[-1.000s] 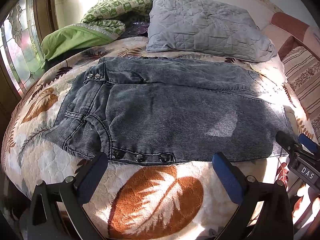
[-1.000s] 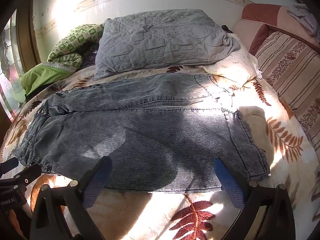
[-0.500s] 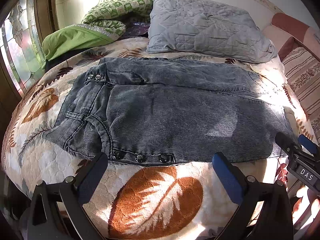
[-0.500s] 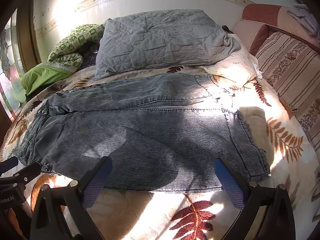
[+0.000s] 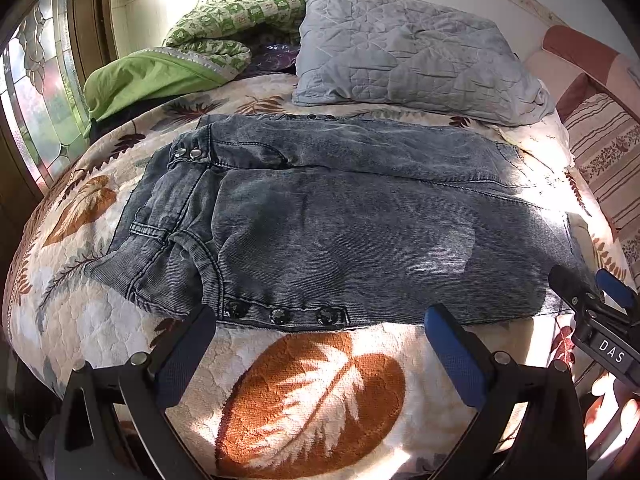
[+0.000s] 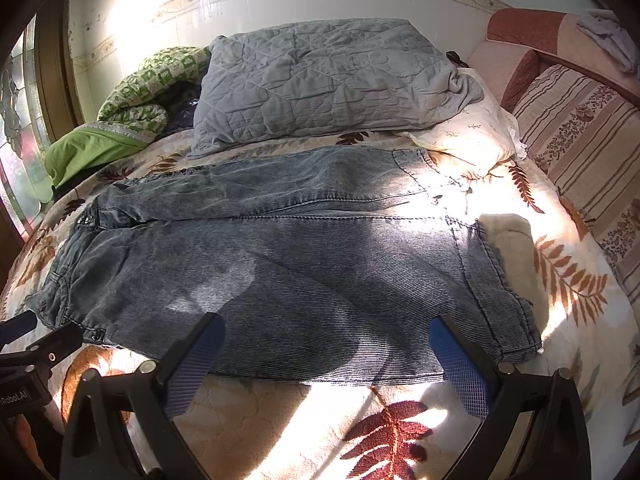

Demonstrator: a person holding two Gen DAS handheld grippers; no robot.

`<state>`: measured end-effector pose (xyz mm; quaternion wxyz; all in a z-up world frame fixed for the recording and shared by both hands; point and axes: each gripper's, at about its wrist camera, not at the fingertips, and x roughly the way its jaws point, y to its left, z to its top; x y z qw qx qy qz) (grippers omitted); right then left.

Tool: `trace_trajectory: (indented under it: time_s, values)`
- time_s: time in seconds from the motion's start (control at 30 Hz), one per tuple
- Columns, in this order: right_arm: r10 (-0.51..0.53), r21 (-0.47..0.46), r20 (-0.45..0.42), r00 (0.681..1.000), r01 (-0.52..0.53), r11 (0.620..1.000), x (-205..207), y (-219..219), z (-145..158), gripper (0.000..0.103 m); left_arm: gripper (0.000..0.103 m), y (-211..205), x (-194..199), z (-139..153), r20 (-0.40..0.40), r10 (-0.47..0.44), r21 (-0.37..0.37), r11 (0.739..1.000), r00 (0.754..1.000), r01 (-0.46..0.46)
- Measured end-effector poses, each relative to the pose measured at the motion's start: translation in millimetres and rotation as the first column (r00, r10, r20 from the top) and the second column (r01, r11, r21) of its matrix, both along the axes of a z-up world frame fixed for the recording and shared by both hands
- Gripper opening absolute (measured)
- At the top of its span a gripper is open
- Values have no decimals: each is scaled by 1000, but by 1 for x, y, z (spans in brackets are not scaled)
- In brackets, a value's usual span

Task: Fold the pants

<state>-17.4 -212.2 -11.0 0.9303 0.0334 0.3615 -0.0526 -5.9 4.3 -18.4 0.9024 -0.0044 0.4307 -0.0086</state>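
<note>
Grey-blue denim pants (image 5: 340, 224) lie flat across the bed, waist to the left, leg hems to the right; they also show in the right wrist view (image 6: 280, 264). My left gripper (image 5: 320, 344) is open and empty, hovering just in front of the near edge by the row of snap buttons (image 5: 280, 315). My right gripper (image 6: 326, 354) is open and empty, in front of the near edge toward the hems (image 6: 500, 292). The right gripper shows at the right edge of the left wrist view (image 5: 592, 308).
A leaf-print quilt (image 5: 316, 392) covers the bed. A grey quilted pillow (image 6: 320, 84) and a green blanket (image 5: 160, 76) lie at the back. A cream pillow (image 6: 472, 136) and a striped cushion (image 6: 584, 148) sit at the right. A window (image 5: 36, 92) is at the left.
</note>
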Motion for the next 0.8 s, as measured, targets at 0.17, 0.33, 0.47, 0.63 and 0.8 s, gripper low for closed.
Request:
trace_trajectory:
  time_s: [0.17, 0.33, 0.47, 0.63, 0.8]
  values:
    - [1, 0, -1, 1000, -1, 1000, 0, 0, 0, 103, 103, 0, 0, 0, 0, 0, 0, 1000, 1000, 0]
    - [1, 0, -2, 1000, -1, 1000, 0, 0, 0, 103, 103, -1, 0, 0, -1, -2, 0, 1000, 1000, 2]
    - [2, 1, -2, 1000, -2, 1000, -1, 1, -1, 103, 103, 1, 0, -1, -5, 4, -4, 1000, 1000, -4]
    - [29, 150, -35, 999, -23, 988, -3, -20, -7, 103, 103, 43, 11, -8, -68, 97, -95, 990, 993, -103]
    - [-86, 360, -85, 993, 111, 926, -24, -85, -20, 103, 103, 102, 20, -17, -107, 262, -98, 957, 959, -273]
